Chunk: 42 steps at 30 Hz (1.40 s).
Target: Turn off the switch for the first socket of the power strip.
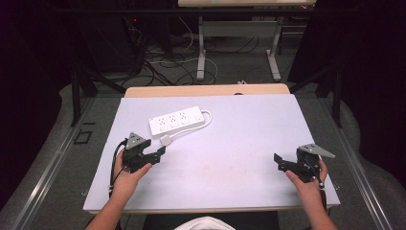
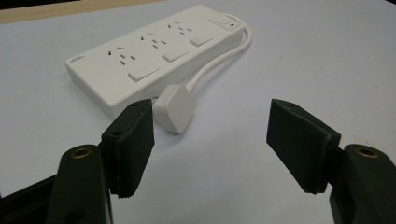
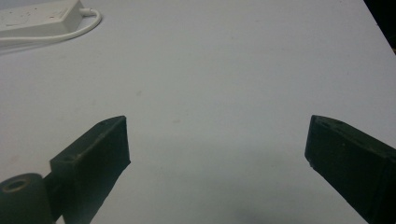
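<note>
While both hands rest low on the sheet, the left gripper (image 1: 157, 157) sits at the lower left of the high view with its jaws spread and nothing between them. Its own camera makes that plain: two black, blocky jaws with ribbed inner faces stand wide apart at the bottom of the frame, over bare surface. The right gripper (image 1: 280, 162) lies at the lower right of the high view, likewise released, and in the right gripper view its two matte black jaws gape far apart over bare surface.

A grey three-cornered plate tops each tool, and a black cable loops from the left one beside the hand (image 1: 125, 173).

Just past the left jaws lies a white plug (image 2: 174, 108), a rounded, smooth plastic block close to the left jaw's tip. From above it is only a small pale square; the left gripper view shows its shape and the thick white cord (image 2: 219, 58) curving from it back to the power strip (image 2: 148, 55).

That power strip is a long white glossy plastic bar in the upper middle-left of the high view, set at a slant. Up close it shows three socket groups, each with a flat rocker switch, and a small switch with a red dot at the cord end. The right gripper view catches one end of it in the upper left corner.

Everything sits on a pale matte sheet (image 1: 230, 143) covering a wooden table (image 1: 206, 90), whose edge shows along the far side.
</note>
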Each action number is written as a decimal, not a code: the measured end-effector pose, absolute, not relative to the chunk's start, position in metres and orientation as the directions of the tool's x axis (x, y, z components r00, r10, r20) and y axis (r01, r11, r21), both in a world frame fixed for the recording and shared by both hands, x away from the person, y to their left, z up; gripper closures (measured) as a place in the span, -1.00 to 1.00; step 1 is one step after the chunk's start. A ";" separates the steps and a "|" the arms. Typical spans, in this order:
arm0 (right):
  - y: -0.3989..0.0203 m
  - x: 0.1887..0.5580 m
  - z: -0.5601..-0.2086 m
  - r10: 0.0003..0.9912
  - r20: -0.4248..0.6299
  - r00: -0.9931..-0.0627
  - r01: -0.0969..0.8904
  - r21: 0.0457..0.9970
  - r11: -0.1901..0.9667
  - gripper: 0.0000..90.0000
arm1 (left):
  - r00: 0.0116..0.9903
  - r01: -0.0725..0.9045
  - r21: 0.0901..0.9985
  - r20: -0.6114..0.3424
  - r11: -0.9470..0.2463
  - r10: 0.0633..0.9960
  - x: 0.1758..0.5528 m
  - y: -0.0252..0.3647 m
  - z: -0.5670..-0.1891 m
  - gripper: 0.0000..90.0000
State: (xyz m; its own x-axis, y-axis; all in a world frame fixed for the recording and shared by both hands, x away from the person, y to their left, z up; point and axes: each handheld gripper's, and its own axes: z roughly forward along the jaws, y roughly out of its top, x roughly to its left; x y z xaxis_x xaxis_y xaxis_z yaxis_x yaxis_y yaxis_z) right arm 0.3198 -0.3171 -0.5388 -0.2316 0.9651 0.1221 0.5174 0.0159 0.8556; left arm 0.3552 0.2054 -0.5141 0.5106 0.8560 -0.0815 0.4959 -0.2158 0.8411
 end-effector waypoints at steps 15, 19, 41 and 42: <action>-0.316 0.321 -0.540 0.965 0.132 -0.226 0.524 0.852 0.006 -0.85 | 0.544 0.516 0.827 -0.115 -0.223 0.831 0.375 0.182 -0.497 -0.10; -0.317 0.321 -0.540 0.966 0.134 -0.221 0.524 0.852 0.002 -0.85 | 0.542 0.527 0.827 -0.148 -0.197 0.827 0.379 0.180 -0.491 -0.03; -0.316 0.323 -0.544 0.964 0.137 -0.226 0.535 0.845 0.005 -0.80 | 0.572 0.568 0.797 -0.203 -0.206 0.795 0.408 0.173 -0.458 0.23; -0.315 0.323 -0.544 0.965 0.136 -0.224 0.532 0.847 0.004 -0.80 | 0.568 0.578 0.792 -0.215 -0.198 0.794 0.408 0.173 -0.456 0.24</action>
